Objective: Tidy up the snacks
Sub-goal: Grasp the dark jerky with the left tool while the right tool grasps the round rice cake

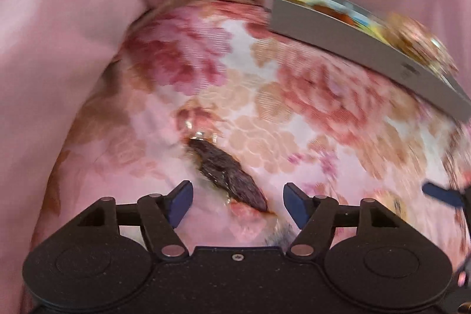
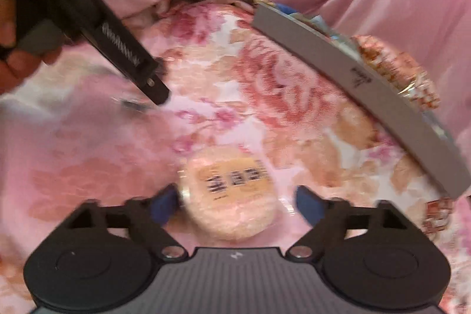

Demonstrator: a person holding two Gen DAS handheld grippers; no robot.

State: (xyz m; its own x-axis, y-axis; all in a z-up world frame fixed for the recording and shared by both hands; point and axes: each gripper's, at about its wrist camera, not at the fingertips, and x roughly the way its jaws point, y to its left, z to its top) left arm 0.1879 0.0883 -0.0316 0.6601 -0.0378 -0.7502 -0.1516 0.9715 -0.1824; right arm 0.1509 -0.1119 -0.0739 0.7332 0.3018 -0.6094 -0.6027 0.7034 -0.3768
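In the left wrist view my left gripper [image 1: 238, 203] is open just above a dark wrapped snack [image 1: 228, 169] lying on the floral cloth; the snack's near end lies between the blue pads. In the right wrist view my right gripper [image 2: 237, 203] is open around a round pale snack in clear wrap with a tan label [image 2: 235, 196], without pinching it. The left gripper [image 2: 117, 43] shows there at upper left, a hand holding it. A grey box [image 1: 368, 49] with snack packets in it stands at the right; it also shows in the right wrist view [image 2: 353, 78].
A pink and cream floral cloth [image 1: 294, 108] covers the surface. Plain pink fabric [image 1: 59, 49] is bunched along the far and left sides. A shiny patterned packet [image 2: 394, 69] sticks out of the grey box. The right gripper's blue tip [image 1: 441, 193] shows at the right edge.
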